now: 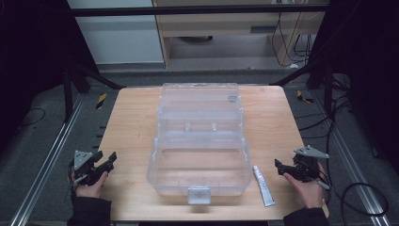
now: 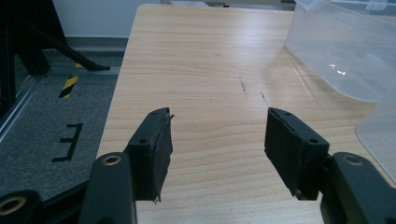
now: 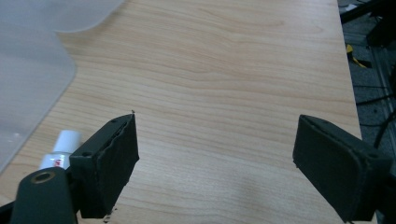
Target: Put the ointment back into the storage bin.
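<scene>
On table: clear box open at centre, tube just right of it. Left gripper and right gripper both spread wide, nothing held.

A clear plastic box lies open on the wooden table, a white tube beside it.

- We see light wood-grain worktop
- clear, colourless box
- white tube w/ red mark
- black tools: left, right
- yellow-black striped floor tape
</scene>
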Demonstrator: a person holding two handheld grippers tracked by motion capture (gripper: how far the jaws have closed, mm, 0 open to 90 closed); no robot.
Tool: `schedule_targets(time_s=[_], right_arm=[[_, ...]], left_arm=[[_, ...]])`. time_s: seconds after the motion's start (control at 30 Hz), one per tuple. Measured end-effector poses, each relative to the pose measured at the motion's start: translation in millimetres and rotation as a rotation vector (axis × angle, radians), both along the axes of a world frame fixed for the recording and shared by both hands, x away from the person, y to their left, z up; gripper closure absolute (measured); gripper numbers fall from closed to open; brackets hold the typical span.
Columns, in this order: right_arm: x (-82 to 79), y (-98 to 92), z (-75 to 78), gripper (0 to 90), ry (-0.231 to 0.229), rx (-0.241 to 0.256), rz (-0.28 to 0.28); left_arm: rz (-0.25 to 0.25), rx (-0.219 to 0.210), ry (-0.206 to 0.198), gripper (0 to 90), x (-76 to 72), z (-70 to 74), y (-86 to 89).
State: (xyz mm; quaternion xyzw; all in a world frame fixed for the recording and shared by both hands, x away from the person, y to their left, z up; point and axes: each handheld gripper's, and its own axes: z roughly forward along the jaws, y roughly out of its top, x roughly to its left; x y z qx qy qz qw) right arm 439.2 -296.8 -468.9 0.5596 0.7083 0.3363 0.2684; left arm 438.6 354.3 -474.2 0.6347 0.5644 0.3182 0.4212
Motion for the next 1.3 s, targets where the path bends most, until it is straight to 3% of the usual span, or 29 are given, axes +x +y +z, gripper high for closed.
schedule_targets(time_s=[0.23,0.37,0.43,0.6,0.87,1.03,1.3], right_arm=[[-2.5,5.0,7.1,14.4,0.010,0.003,0.024],[-4.1,6.0,9.8,15.4,0.009,0.004,0.034],[-4.9,7.6,14.0,17.4,0.015,0.003,0.031],[-7.1,11.5,23.9,19.0,0.048,0.006,0.051],[-10.2,15.0,43.6,19.6,0.055,-0.008,0.079],[-10.1,22.2,59.7,22.4,0.063,-0.047,0.111],[-8.9,35.0,75.8,27.4,0.119,-0.067,0.173]], left_arm=[[-0.014,0.011,0.047,44.5,1.3,-2.8,-4.0],[-0.021,0.022,0.064,41.7,3.1,-3.9,-6.6],[-0.032,0.028,0.092,40.0,4.6,-5.8,-10.2],[-0.056,0.035,0.128,35.0,7.0,-6.8,-15.9],[-0.078,0.040,0.153,29.2,8.8,-8.1,-17.8],[-0.074,0.057,0.167,28.2,9.3,-8.7,-18.7],[-0.077,0.064,0.174,27.5,8.9,-7.7,-19.4]])
